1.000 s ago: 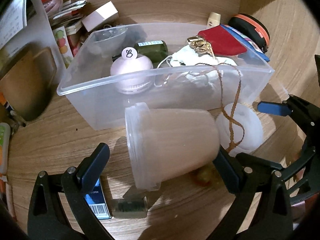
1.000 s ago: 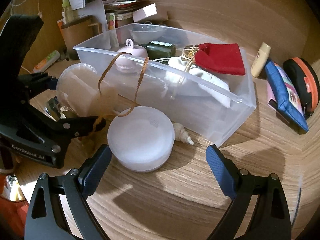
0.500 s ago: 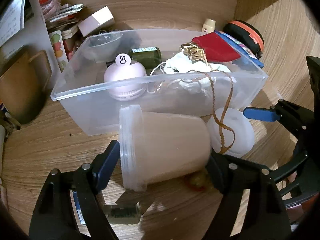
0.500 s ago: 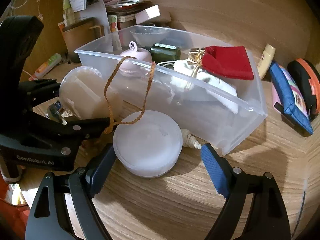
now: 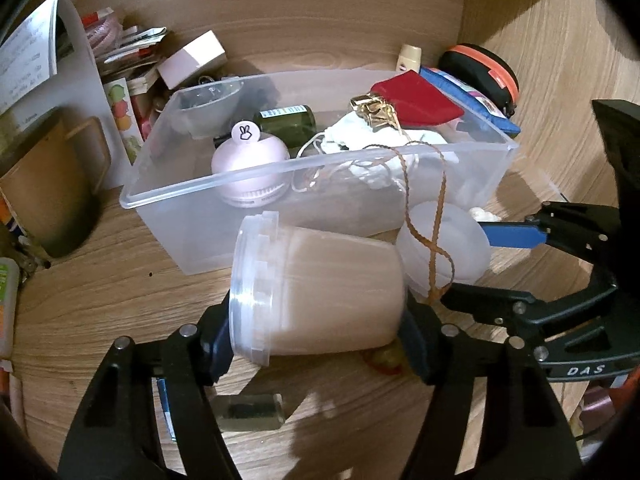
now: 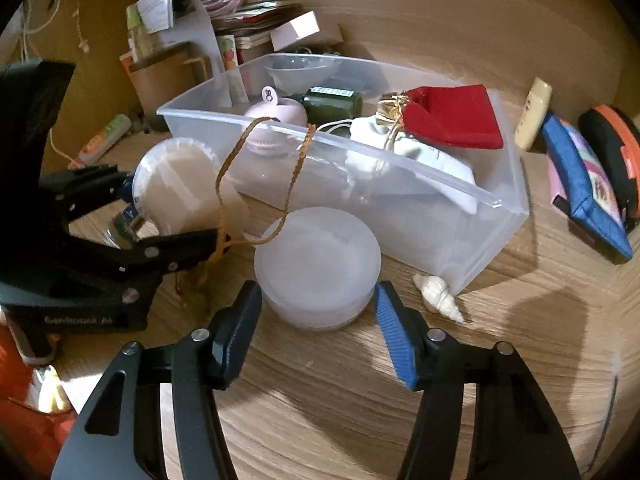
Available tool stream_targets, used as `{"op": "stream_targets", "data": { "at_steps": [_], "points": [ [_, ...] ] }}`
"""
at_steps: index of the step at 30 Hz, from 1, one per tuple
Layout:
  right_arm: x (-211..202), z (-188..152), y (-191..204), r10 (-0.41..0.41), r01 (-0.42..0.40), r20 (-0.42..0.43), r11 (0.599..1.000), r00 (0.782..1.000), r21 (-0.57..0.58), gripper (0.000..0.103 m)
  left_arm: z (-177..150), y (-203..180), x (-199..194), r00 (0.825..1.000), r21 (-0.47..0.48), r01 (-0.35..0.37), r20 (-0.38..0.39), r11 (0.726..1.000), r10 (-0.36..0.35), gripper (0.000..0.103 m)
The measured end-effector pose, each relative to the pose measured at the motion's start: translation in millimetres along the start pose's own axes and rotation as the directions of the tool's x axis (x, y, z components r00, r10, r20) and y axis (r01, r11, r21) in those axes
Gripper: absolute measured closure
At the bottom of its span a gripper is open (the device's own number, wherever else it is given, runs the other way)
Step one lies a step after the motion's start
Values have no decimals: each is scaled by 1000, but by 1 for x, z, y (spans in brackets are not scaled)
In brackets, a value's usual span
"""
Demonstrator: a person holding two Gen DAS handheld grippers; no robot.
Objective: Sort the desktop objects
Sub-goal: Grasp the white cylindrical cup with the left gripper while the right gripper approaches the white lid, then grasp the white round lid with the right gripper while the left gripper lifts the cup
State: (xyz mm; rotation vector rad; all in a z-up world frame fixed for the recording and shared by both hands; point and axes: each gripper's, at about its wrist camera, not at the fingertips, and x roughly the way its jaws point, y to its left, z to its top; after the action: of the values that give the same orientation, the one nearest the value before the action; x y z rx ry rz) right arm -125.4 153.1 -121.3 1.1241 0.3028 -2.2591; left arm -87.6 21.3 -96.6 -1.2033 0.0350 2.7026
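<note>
A translucent plastic cup (image 5: 320,292) lies on its side on the wooden desk, in front of a clear storage bin (image 5: 256,184). My left gripper (image 5: 316,336) is shut on the cup, one pad at its rim and one at its base. The cup also shows in the right wrist view (image 6: 180,192). A round white lidded jar (image 6: 316,264) stands beside it. My right gripper (image 6: 316,328) is closed around the jar's sides. A brown cord (image 6: 256,184) hangs from the bin over the jar.
The bin holds a pink round gadget (image 5: 250,152), a green bottle (image 5: 288,120), a red pouch (image 5: 416,98) and white cloth. A seashell (image 6: 438,296) lies by the bin corner. A blue pouch (image 6: 588,184), black-orange case and cream tube lie right. Papers and boxes stand back left.
Both grippers moved forward and closed: the left onto the cup, the right around the white jar.
</note>
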Motion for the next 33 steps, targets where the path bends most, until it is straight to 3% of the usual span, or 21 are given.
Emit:
{"op": "stream_targets", "data": {
  "at_steps": [13,33],
  "points": [
    [16,11,8,-39,39,3,999,999,-32,41,-4,11,-4,1000,-36,-2,21,999,2,35],
    [-72,-3,-28,-103,86,170,991,980,104,41,4,20,-23,998,-101,10,58,995,-5,37]
  ]
}}
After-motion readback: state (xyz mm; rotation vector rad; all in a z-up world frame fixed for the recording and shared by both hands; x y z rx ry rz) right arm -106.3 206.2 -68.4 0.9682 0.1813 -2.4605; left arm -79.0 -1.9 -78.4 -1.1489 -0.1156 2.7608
